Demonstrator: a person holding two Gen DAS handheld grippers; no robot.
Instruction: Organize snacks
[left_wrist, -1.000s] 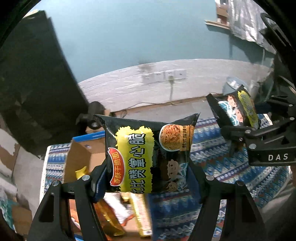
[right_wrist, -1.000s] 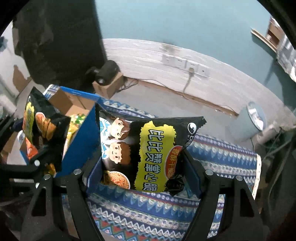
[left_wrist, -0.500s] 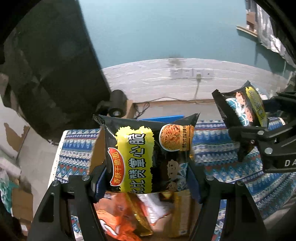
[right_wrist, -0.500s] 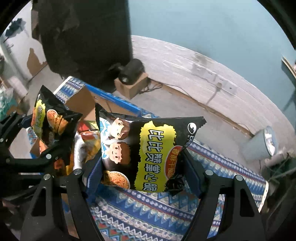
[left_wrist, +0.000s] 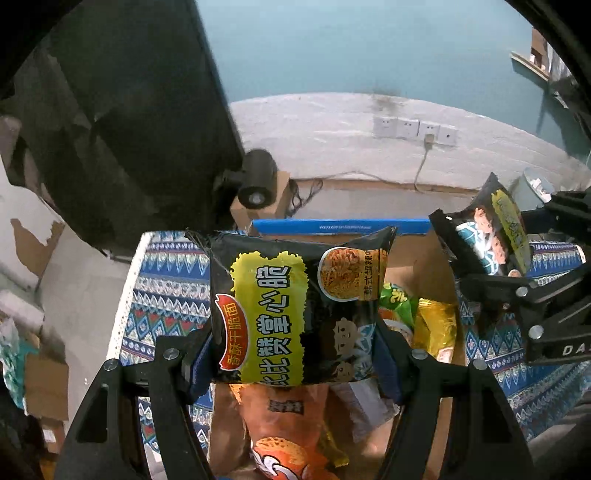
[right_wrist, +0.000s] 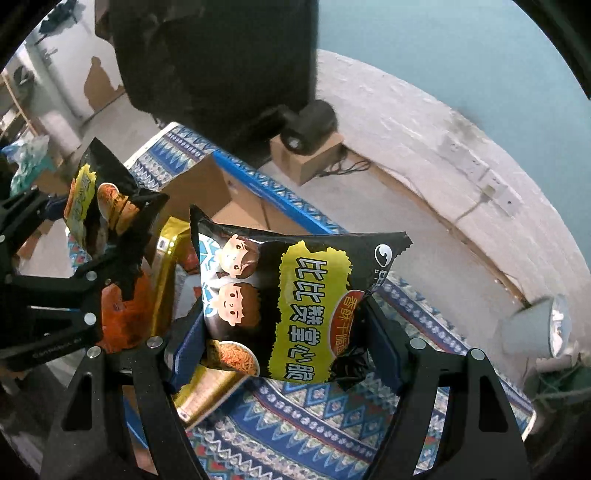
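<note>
Both hands have carried their packets across the patterned cloth (left_wrist: 162, 288); the open cardboard box (left_wrist: 343, 226) now lies directly beneath the left gripper (left_wrist: 295, 354). Its jaws clamp a black noodle-snack packet (left_wrist: 295, 310) by the side edges, held upright above the box, apparently for dropping in. At three o'clock, the right gripper (right_wrist: 286, 350) pinches an identical packet (right_wrist: 288, 302) likewise, near the box's edge. Orange (left_wrist: 284, 424), yellow (left_wrist: 436, 328) and green (left_wrist: 397, 299) bags already crowd the box.

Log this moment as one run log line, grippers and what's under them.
left gripper: shut on black snack bag | right gripper: shut on second black snack bag | below: open cardboard box holding snacks
</note>
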